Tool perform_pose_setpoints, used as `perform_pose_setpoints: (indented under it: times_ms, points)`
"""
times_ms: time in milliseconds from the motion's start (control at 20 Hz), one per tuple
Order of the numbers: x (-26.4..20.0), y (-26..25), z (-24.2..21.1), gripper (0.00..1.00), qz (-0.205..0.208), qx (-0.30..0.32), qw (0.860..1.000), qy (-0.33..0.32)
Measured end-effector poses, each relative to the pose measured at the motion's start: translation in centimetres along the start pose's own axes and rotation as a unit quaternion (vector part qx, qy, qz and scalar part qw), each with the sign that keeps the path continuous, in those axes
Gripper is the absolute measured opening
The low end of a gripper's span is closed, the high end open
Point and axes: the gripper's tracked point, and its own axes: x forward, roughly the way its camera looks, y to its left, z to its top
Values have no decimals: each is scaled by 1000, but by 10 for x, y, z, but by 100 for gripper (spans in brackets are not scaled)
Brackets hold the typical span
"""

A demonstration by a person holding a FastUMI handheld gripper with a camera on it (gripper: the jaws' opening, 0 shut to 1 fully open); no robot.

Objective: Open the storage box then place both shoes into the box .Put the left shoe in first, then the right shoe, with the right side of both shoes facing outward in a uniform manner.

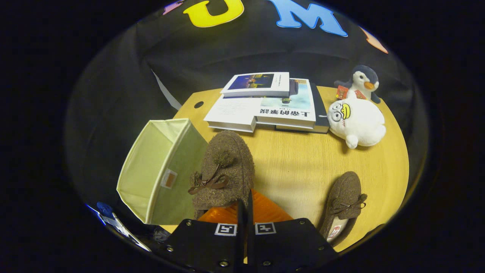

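Jaws seemingly clamp brown shoe (224, 167), toe pointing away, beside box (151, 170).

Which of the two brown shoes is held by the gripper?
The shoe beside the green box, with the pompom; the gripper pinches its rear. The other shoe lies apart.

The gripper (245, 212) hides the heel of the lifted brown shoe (223, 170), so whether its fingers press it cannot be told; that shoe covers the green storage box's (159, 170) right wall, and the near shoe's (343, 203) insole label is unreadably small
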Motion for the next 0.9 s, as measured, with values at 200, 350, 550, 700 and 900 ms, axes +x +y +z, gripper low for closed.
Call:
perform_pose_setpoints:
  times_ms: [200,350,550,700,900]
  points:
    - [-22,42,38,3,34,0,999,-13]
    - [-27,77,59,3,61,-7,998,-19]
    - [-22,127,69,3,94,-20,995,-10]
    - [-12,159,66,3,111,-30,993,3]
    - [6,186,53,3,114,-36,992,37]
